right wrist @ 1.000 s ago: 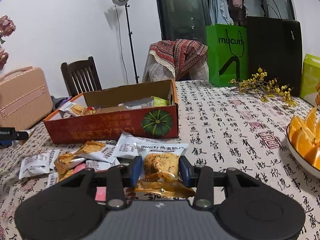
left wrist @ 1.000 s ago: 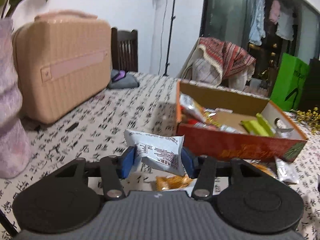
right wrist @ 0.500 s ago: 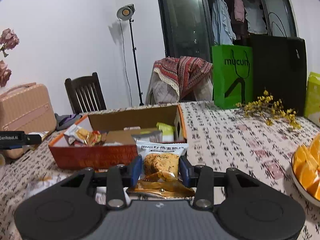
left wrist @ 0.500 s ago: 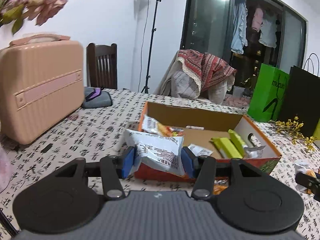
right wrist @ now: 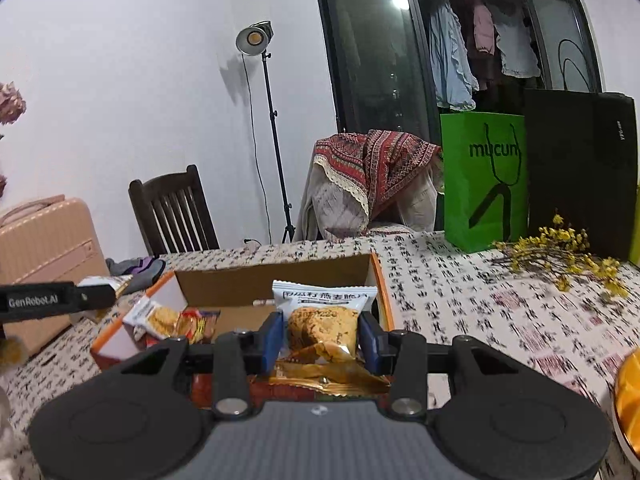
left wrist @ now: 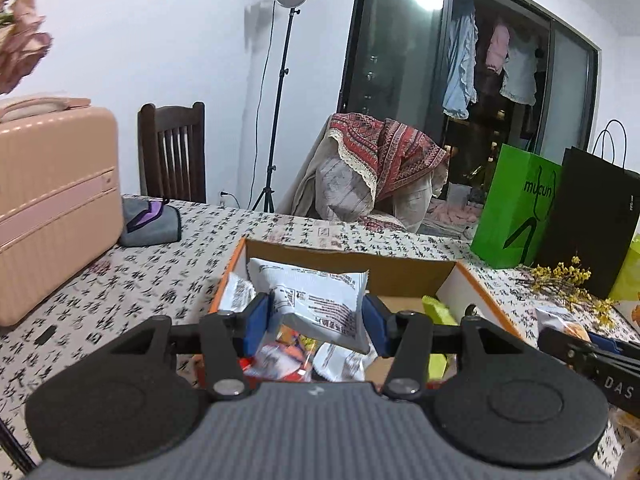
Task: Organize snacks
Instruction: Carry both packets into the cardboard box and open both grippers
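- Suitcase (left wrist: 52,208), pink and hard-shelled, stands at the left end of the bench (left wrist: 168,284), well apart from the work; beside it lies a grey pouch (left wrist: 150,222), so neither crowds the sorting spot.
- Left claw (left wrist: 316,314) is clamped on a white snack packet (left wrist: 316,300), the blue pads pressing its two side edges so the flat sachet hangs face-on and does not fold.
- It hovers above the left end of the cardboard box (left wrist: 476,280), and the packet appears high enough to clear the near wall, which I judge is why it is carried raised and not slid along the cloth.
- Inside the box, loose packets (left wrist: 292,356) already lie under that claw, with a green packet (left wrist: 438,308) further right; the box is plainly the collecting place.
- Right claw (right wrist: 320,334) grips an oat-cake packet (right wrist: 322,320) together with a gold wrapper (right wrist: 332,372) that droops beneath it; the pinch looks firm on the upper packet, less sure on the lower.
- It is poised over the box's right half, probably so the two loads land apart.
- Yellow sprigs (right wrist: 560,252) and a green bag (right wrist: 484,180) sit off to the right, clear of the box.
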